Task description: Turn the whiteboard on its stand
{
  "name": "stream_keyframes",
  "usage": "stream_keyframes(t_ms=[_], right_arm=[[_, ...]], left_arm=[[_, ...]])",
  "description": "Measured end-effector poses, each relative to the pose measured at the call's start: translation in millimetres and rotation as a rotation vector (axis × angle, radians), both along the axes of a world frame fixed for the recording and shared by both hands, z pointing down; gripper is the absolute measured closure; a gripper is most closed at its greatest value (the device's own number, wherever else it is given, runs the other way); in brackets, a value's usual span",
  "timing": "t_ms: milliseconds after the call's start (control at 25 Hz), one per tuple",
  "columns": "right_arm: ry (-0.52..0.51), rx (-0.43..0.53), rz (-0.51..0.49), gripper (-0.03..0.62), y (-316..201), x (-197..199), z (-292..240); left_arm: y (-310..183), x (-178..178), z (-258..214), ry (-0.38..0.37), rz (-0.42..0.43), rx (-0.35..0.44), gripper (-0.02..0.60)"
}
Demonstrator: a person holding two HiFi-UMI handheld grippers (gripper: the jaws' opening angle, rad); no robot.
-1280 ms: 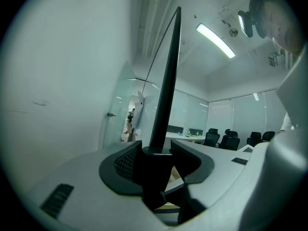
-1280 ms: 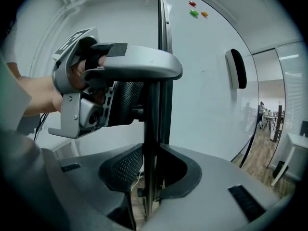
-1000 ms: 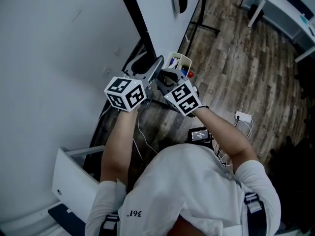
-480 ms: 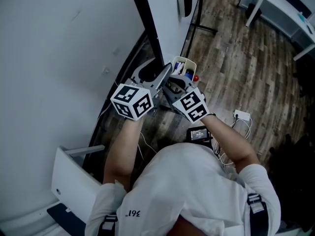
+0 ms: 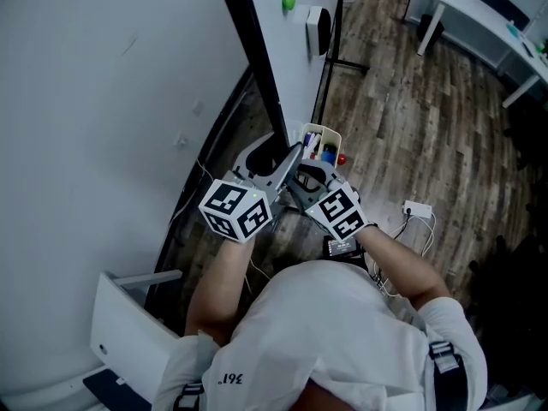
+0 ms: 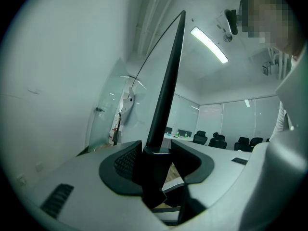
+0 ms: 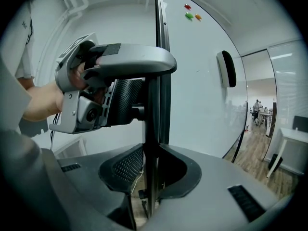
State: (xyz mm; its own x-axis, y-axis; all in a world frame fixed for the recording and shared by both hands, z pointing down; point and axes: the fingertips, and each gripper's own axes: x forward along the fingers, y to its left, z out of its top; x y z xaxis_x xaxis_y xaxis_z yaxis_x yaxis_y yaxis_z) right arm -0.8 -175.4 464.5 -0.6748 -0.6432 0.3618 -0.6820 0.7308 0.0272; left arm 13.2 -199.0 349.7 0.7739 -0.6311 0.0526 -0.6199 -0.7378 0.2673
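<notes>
The whiteboard [image 5: 295, 54] stands upright with a black frame edge [image 5: 257, 67] facing me. Both grippers hold that edge near its lower end. My left gripper [image 5: 289, 154] comes in from the left, and in the left gripper view its jaws [image 6: 156, 160] are shut on the black frame [image 6: 166, 95]. My right gripper [image 5: 301, 178] sits just below it. In the right gripper view the frame [image 7: 159, 32] fills the gap of the right gripper [image 7: 153, 172], and the left gripper [image 7: 130, 95] is clamped higher up. The white face [image 7: 197, 81] stretches away to the right.
An eraser [image 5: 318, 28] and a green magnet [image 5: 289, 0] stick to the board. A box of markers [image 5: 318, 141] hangs by the frame. The stand's black leg [image 5: 347, 54] runs over the wood floor. A power strip with cables [image 5: 417, 208] lies to the right, and a white box [image 5: 128, 324] to the lower left.
Both grippers, still on the frame edge, have drawn closer to the person's body. More of the board's face shows, and the green magnet has come into view.
</notes>
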Motion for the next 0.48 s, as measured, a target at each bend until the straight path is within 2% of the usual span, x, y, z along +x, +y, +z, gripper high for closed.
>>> stream_keyframes(t_ms=[240, 480], right_arm=[[-0.033, -0.013, 0.011, 0.477, 11.6, -2.0, -8.1], [-0.035, -0.020, -0.002, 0.477, 38.0, 16.3, -5.8]], left_arm=[[10.7, 2.3, -0.4, 0.007, 0.009, 0.002, 0.390], [38.7, 20.9, 1.3, 0.005, 0.032, 0.005, 0.390]])
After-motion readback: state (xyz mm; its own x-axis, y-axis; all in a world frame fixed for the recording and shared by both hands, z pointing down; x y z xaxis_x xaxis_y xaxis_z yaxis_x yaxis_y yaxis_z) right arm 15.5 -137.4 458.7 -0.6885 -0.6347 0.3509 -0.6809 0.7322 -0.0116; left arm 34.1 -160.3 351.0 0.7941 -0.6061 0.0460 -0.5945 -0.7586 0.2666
